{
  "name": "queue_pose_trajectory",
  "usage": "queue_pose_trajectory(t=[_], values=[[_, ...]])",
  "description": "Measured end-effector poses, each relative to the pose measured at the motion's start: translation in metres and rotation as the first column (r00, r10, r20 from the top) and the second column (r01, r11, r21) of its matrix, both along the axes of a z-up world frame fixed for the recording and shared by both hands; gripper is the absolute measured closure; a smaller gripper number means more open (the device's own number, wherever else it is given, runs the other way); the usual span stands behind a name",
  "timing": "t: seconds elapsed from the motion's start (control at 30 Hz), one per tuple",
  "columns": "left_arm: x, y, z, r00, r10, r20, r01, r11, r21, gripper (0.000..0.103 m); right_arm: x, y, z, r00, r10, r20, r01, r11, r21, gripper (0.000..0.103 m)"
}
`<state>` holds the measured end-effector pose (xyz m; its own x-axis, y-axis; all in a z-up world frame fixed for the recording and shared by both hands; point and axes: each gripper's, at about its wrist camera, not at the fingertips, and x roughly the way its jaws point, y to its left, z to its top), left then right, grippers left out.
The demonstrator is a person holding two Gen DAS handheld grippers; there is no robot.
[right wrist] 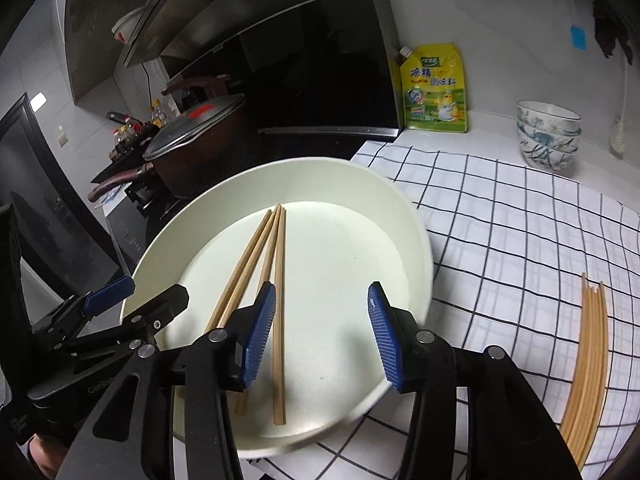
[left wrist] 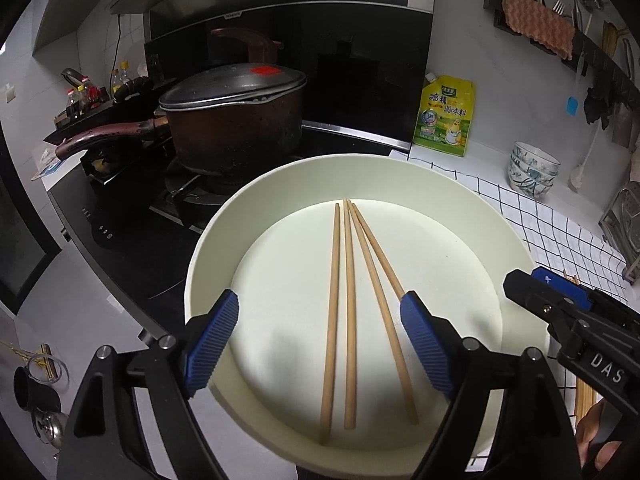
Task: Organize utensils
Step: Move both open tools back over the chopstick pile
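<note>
Both my left gripper (left wrist: 320,340) and right gripper (right wrist: 322,336) hang open and empty over the basin (left wrist: 280,184); next I should fetch the chopsticks (right wrist: 588,360) near the checked cloth's (right wrist: 500,240) right edge, pinching them mid-length.

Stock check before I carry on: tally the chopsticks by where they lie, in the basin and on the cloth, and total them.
Chopsticks in the basin: 4
Chopsticks on the cloth: 4, as far as the bundle can be told apart
Total: 8
</note>
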<state>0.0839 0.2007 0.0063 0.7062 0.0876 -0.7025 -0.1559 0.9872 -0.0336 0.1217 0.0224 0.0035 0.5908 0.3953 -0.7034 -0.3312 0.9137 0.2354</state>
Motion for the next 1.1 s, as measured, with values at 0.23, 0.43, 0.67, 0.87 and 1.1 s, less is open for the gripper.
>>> queue_pose_trajectory(t=[0.23, 0.43, 0.67, 0.87, 1.1], values=[[-0.019, -0.014, 0.007, 1.0, -0.012, 0.022, 0.012, 1.0, 0.007, 0.012, -0.023, -0.018, 0.004, 1.0, -0.027, 0.009, 0.027, 1.0, -0.01, 0.05], [-0.029, -0.035, 0.008, 0.999, -0.045, 0.028, 0.045, 0.999, -0.003, 0.01, -0.041, -0.046, 0.007, 0.997, -0.072, 0.023, 0.072, 0.997, -0.019, 0.043], [-0.035, -0.073, 0.006, 0.993, -0.116, 0.022, 0.116, 0.993, -0.009, 0.01, -0.056, -0.094, 0.007, 0.988, -0.156, 0.019, 0.156, 0.987, -0.028, 0.041], [-0.044, -0.114, 0.006, 0.981, -0.19, 0.034, 0.191, 0.981, -0.028, 0.009, -0.073, -0.147, 0.007, 0.967, -0.252, 0.025, 0.253, 0.966, -0.045, 0.039], [-0.044, -0.16, 0.004, 0.962, -0.273, 0.029, 0.274, 0.961, -0.047, 0.009, -0.087, -0.205, -0.005, 0.935, -0.356, 0.004, 0.355, 0.932, -0.078, 0.039]])
